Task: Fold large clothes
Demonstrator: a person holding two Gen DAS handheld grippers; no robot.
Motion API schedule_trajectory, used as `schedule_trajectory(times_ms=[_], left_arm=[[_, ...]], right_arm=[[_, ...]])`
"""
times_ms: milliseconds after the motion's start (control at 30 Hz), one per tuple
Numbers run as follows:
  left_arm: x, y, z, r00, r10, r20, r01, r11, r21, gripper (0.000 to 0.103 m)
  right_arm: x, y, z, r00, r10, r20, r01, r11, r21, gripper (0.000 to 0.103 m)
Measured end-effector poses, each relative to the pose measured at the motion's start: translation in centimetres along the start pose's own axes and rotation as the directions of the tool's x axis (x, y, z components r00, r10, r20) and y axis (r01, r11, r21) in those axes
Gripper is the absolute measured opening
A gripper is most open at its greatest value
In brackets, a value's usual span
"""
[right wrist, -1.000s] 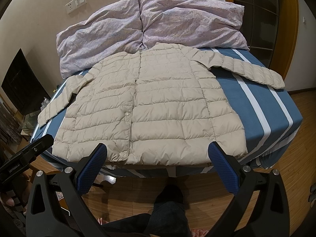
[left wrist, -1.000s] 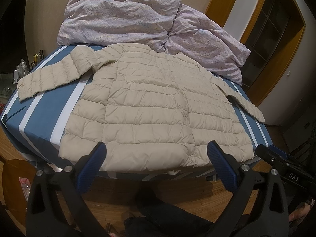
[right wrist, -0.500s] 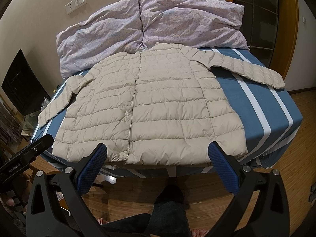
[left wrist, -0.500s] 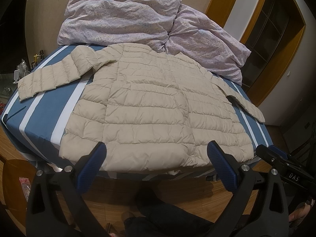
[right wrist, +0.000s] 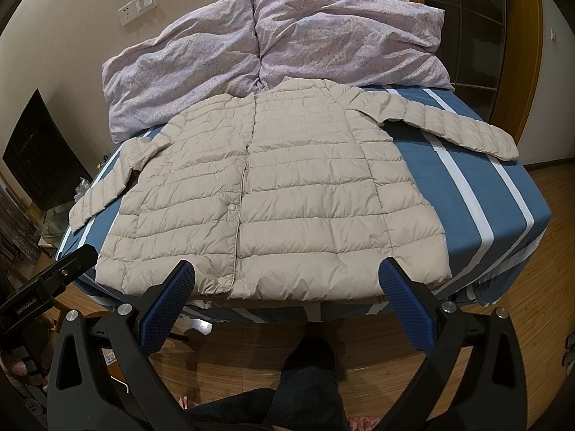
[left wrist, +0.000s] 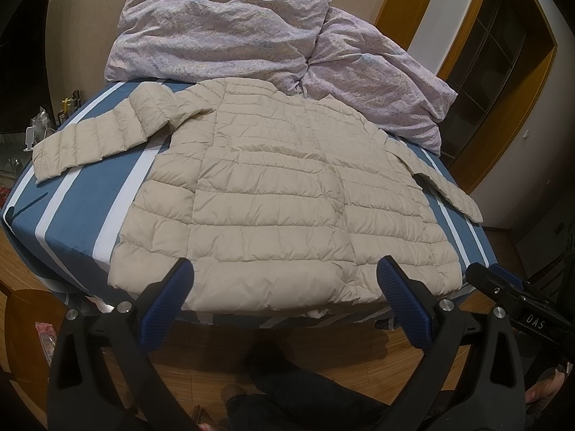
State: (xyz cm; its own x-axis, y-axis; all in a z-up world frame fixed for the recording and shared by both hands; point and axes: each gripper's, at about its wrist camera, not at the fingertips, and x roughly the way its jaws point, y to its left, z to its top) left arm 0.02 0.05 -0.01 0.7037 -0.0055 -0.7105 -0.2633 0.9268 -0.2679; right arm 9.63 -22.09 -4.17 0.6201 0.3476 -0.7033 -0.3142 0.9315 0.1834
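A beige quilted puffer jacket (left wrist: 273, 194) (right wrist: 273, 194) lies flat, front up and buttoned, on a blue bed with white stripes (left wrist: 72, 208) (right wrist: 478, 194). Both sleeves spread outward: one sleeve (left wrist: 97, 136) to the left, the other sleeve (right wrist: 456, 125) to the right. The hem reaches the bed's near edge. My left gripper (left wrist: 284, 283) hovers open just short of the hem, holding nothing. My right gripper (right wrist: 287, 283) is likewise open and apart from the hem. Each gripper shows at the other view's edge: the right gripper (left wrist: 517, 305) and the left gripper (right wrist: 43, 287).
A lilac crumpled duvet (left wrist: 251, 43) (right wrist: 273, 46) is heaped at the head of the bed, touching the jacket's collar. Wooden floor (right wrist: 539, 323) surrounds the bed. A person's dark trouser leg (right wrist: 305, 388) stands below the grippers. A wooden door frame (left wrist: 503, 107) is on the right.
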Motion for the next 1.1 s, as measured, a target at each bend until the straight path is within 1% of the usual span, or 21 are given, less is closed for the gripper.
schedule_trajectory(times_ms=[600,667,767,933,967,1100], left_arm=[[0.0,0.0,0.0,1.000,0.000,-0.002,0.000,1.000,-0.001,0.101],[0.0,0.0,0.0,1.000,0.001,-0.002,-0.001,1.000,-0.001,0.101],[-0.3,0.8,0.1,1.000,0.002,-0.007,-0.002,1.000,-0.004,0.101],[1.0,0.8,0.7,1.000,0.003,-0.020,-0.003,1.000,-0.007,0.101],[1.9,0.9,1.0,1.000,0.005,-0.028,-0.005,1.000,-0.008,0.101],[2.9,0.8,1.8,0.999,0.020,-0.041,-0.020,1.000,-0.009,0.101]], right_arm=[[0.3,0.3,0.1,1.000,0.003,-0.001,-0.003,1.000,0.005,0.102],[0.5,-0.2,0.3,1.000,0.005,-0.003,-0.005,1.000,0.007,0.102],[0.5,-0.2,0.4,1.000,0.004,-0.003,-0.004,1.000,0.007,0.102],[1.6,-0.6,1.3,1.000,-0.001,-0.013,0.002,1.000,0.014,0.102],[1.8,-0.7,1.4,1.000,-0.004,-0.015,0.004,1.000,0.017,0.102],[2.6,-1.1,2.1,1.000,-0.016,-0.017,0.017,0.999,0.035,0.102]])
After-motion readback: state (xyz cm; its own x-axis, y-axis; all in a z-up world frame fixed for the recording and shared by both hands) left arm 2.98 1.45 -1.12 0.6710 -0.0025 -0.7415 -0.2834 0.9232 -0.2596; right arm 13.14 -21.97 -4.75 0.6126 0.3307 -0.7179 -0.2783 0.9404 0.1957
